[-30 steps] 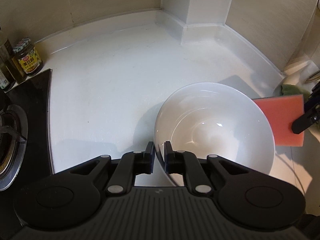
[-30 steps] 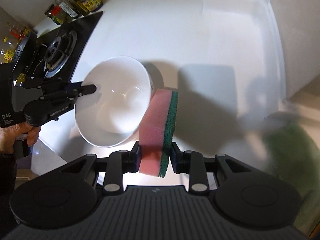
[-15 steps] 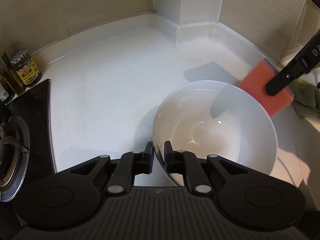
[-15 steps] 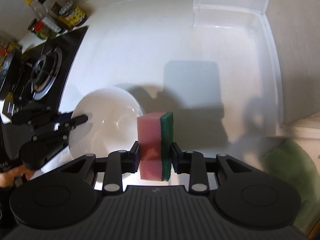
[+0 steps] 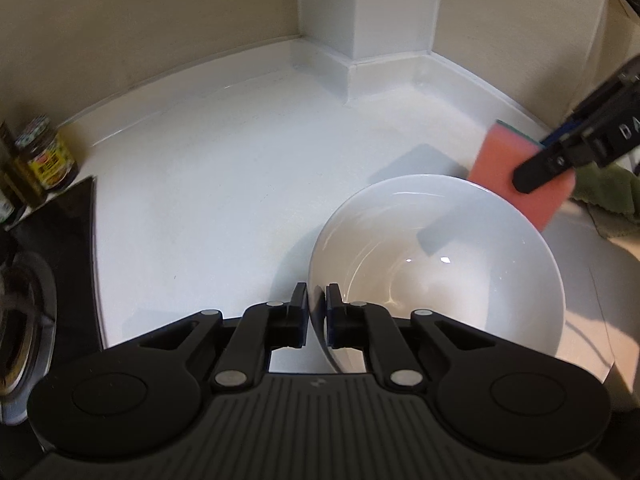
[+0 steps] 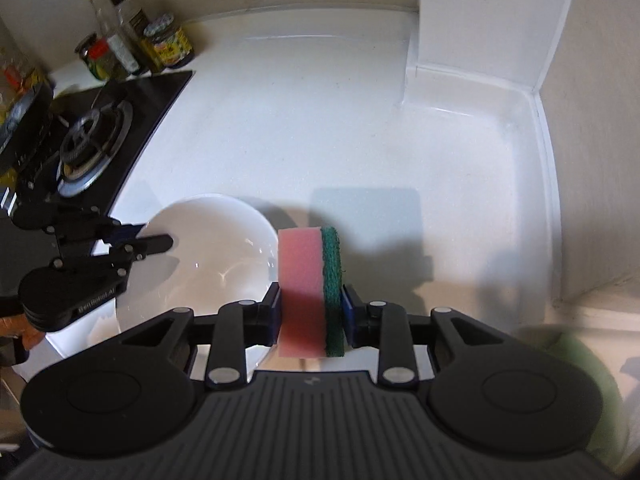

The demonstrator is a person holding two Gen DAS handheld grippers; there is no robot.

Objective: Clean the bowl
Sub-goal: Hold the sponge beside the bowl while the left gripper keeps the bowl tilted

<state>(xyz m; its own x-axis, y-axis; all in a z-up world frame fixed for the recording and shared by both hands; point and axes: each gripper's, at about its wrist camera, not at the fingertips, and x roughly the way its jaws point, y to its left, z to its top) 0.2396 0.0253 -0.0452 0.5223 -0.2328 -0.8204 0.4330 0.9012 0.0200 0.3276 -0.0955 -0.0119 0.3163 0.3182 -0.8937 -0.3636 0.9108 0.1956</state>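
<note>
Bowl [image 5: 436,268] is sitting on the white desk [image 5: 224,184], its near rim at 6 o'clock being pinched as the left hand-held gripper [image 5: 317,312] finishes clenching, angled steeply down. At 2 o'clock, the right hand-held gripper [image 6: 311,312] is grasping a pink-green sponge [image 6: 310,292] above the rim. Jars [image 6: 168,42] are standing beyond the stove [image 6: 96,140].

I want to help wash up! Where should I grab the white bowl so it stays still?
Pinch the thin rim of the white bowl on the near side, one finger inside the wall, one outside, as the left gripper does. The wall is thin enough to pinch, and that leaves the open top free for the sponge.
</note>
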